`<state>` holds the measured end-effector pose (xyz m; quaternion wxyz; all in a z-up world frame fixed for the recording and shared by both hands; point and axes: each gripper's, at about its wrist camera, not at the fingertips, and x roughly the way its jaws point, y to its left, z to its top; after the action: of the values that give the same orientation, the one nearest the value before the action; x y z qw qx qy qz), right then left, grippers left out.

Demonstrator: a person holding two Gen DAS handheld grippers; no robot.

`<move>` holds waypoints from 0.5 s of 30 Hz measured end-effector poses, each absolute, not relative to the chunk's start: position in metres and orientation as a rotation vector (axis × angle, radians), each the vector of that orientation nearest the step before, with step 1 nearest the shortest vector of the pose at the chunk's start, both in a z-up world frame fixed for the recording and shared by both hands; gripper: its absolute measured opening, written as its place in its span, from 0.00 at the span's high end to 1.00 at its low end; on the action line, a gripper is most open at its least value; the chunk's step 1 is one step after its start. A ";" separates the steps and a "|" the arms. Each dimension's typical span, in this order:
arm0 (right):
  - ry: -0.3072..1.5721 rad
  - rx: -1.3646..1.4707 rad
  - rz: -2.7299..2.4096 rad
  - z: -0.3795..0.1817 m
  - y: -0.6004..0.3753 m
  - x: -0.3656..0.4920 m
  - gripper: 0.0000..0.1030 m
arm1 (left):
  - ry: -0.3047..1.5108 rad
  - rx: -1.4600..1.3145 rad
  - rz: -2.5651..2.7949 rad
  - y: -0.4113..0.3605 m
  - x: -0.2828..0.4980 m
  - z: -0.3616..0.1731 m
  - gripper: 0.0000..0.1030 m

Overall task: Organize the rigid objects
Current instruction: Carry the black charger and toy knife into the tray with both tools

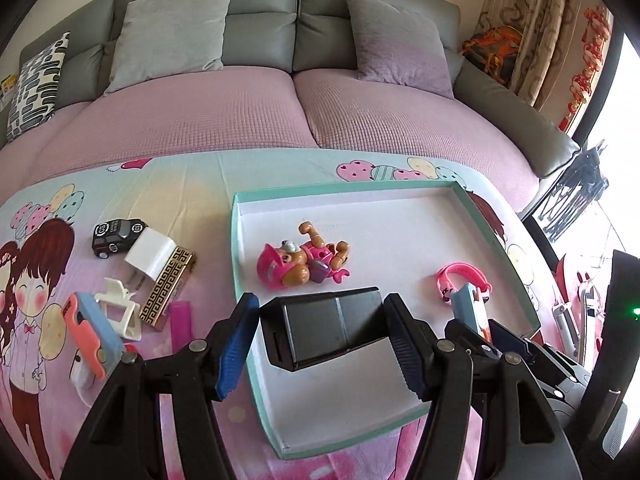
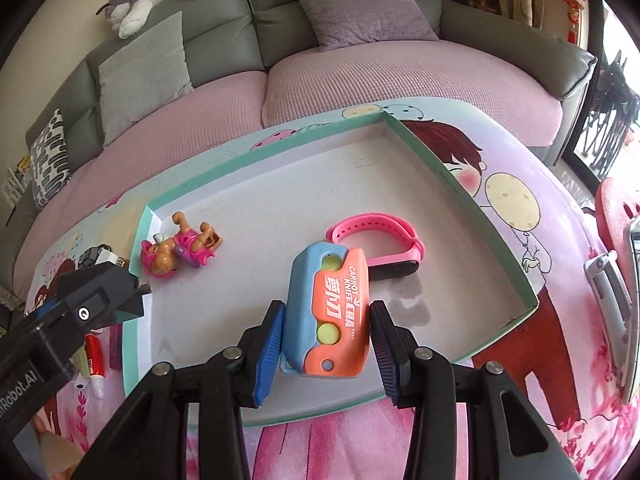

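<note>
A shallow teal-edged white tray [image 1: 240,248] [image 2: 460,184] lies on the cartoon cloth. My left gripper [image 1: 324,340] is shut on a black rectangular box [image 1: 328,330] and holds it over the tray's near left part. My right gripper [image 2: 326,344] is shut on a blue and orange carrot knife toy [image 2: 330,312], which also shows in the left wrist view [image 1: 472,312], over the tray. In the tray lie a pink puppy figure [image 1: 304,258] [image 2: 180,250] and a pink wristband [image 1: 464,278] [image 2: 376,240].
Left of the tray lie a black toy car [image 1: 116,236], a white charger [image 1: 150,256], a gold-patterned box [image 1: 168,288], a white clip [image 1: 120,312], another blue and orange toy [image 1: 92,328] and a magenta tube [image 1: 180,320]. A sofa [image 1: 260,32] stands behind.
</note>
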<state>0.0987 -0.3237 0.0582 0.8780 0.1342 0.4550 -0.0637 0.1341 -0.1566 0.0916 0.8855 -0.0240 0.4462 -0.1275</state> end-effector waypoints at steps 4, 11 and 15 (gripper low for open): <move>0.951 0.305 -0.151 0.057 -0.332 0.098 0.56 | 0.943 -0.043 -0.273 -0.165 0.141 0.085 0.36; 0.966 0.313 -0.157 0.052 -0.333 0.100 0.56 | 0.985 -0.054 -0.267 -0.167 0.148 0.070 0.36; 0.974 0.309 -0.163 0.051 -0.333 0.101 0.56 | 0.997 -0.063 -0.259 -0.165 0.149 0.067 0.36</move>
<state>0.1007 -0.3330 0.0509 0.8691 0.1475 0.4657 -0.0780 0.1495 -0.1649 0.0672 0.8698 -0.0302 0.4766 -0.1239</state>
